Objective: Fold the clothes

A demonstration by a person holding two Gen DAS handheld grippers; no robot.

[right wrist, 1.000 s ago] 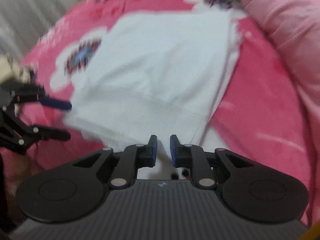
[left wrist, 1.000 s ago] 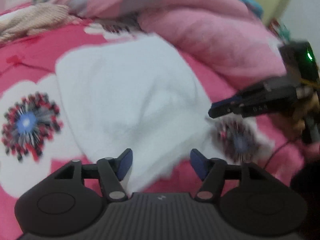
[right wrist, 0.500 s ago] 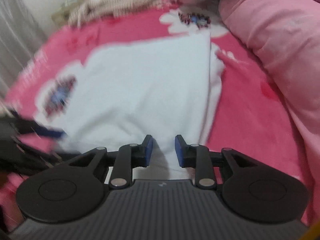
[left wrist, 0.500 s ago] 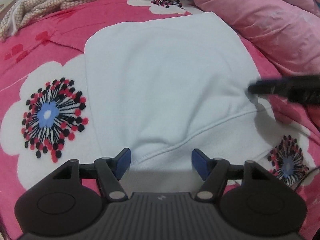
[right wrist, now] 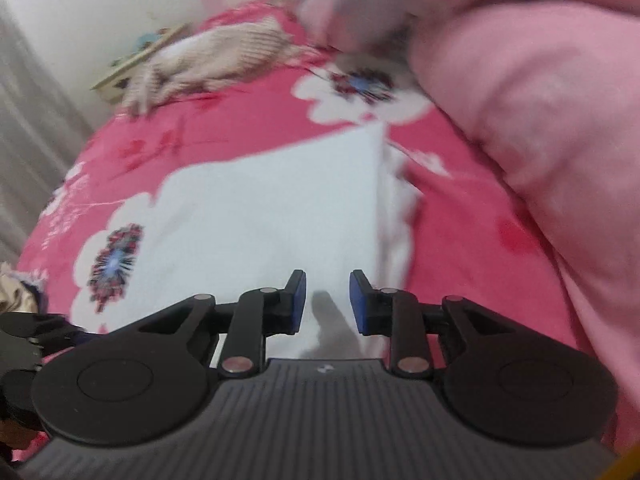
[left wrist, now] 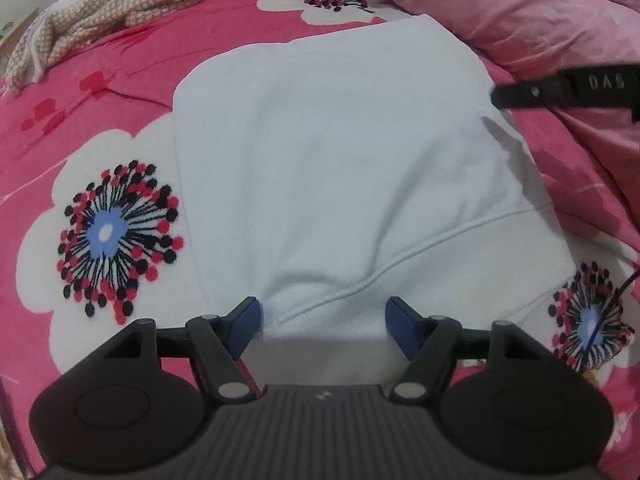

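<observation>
White garment (left wrist: 340, 152) lies flat, hem toward left tongs (left wrist: 322, 326).

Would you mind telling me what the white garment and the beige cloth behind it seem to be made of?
White garment: probably thick cotton jersey or fleece, matte, with a stitched hem band. Beige cloth: looks like a woven or knitted fabric with a fine check pattern; which one is unclear.
</observation>
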